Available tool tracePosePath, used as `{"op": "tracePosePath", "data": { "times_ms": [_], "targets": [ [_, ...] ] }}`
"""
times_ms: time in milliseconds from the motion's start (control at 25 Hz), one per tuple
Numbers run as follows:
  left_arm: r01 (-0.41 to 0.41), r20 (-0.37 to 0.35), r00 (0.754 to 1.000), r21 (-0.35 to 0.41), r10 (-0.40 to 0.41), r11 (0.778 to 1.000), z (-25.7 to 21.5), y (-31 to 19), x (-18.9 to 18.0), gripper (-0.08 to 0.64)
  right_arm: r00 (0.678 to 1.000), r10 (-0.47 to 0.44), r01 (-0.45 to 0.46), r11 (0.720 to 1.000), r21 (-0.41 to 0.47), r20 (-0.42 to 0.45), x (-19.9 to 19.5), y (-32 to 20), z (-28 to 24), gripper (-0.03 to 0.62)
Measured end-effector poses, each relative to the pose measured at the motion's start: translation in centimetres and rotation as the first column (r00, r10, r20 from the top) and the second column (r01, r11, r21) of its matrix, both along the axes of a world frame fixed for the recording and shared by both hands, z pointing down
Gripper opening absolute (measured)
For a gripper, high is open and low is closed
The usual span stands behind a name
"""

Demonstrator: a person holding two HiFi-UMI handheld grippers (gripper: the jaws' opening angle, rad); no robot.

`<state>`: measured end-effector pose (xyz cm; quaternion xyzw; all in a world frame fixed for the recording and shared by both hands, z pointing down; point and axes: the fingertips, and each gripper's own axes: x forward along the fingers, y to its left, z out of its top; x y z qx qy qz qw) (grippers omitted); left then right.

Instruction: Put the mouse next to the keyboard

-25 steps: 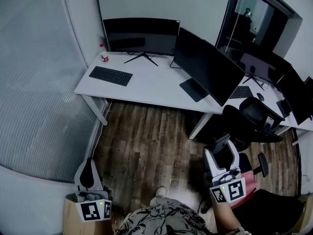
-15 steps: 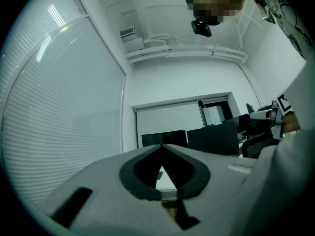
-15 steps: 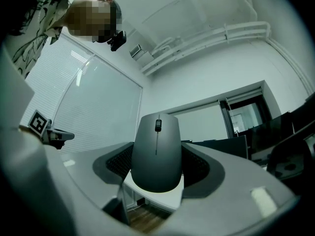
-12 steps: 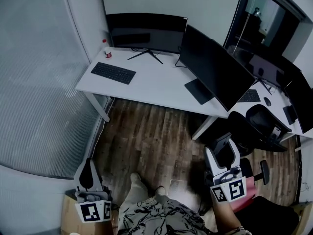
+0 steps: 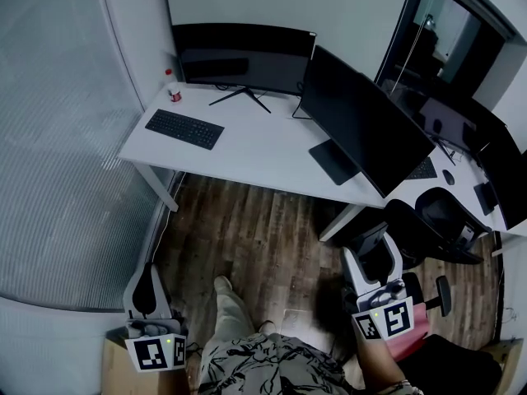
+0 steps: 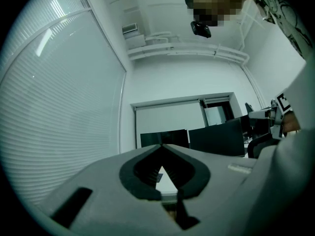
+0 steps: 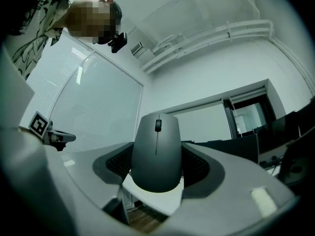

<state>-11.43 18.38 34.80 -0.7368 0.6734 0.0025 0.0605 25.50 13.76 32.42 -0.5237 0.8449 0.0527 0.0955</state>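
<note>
Stepping forward since a second ago, the person has brought a shoe [image 5: 224, 287] into view at six o'clock on the wooden floor, and the white desk [image 5: 255, 151] has shifted slightly in the head view. At five o'clock, the right gripper [image 5: 372, 253] grasps the grey mouse [image 7: 156, 151] between its jaws, scroll wheel uppermost. At seven o'clock, the left gripper [image 5: 146, 295] is clenched on nothing, its tips meeting. A black keyboard [image 5: 184, 128] lies at ten o'clock on the desk, well apart from both grippers. By the look of it, the mouse is picked up and in transit. Reaching the desk and setting it beside the keyboard remain.
</note>
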Motion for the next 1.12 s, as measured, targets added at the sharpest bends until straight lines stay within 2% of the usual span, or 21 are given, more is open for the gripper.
{"op": "tracePosePath", "data": {
  "times_ms": [720,1120],
  "targets": [
    [-0.053,-0.011,0.999,0.014,0.053,0.998,-1.0,-17.0,-7.2,-0.005,0.998,0.056,-0.056,0.998,0.014,-0.010,-7.2,-15.2,-1.5,0.301],
    [-0.115,-0.015,0.993,0.026,0.115,0.993,-1.8,-25.2,-11.9,-0.005,0.994,0.112,-0.112,0.993,0.021,-0.013,-11.8,-21.4,-2.4,0.301]
  ]
}}
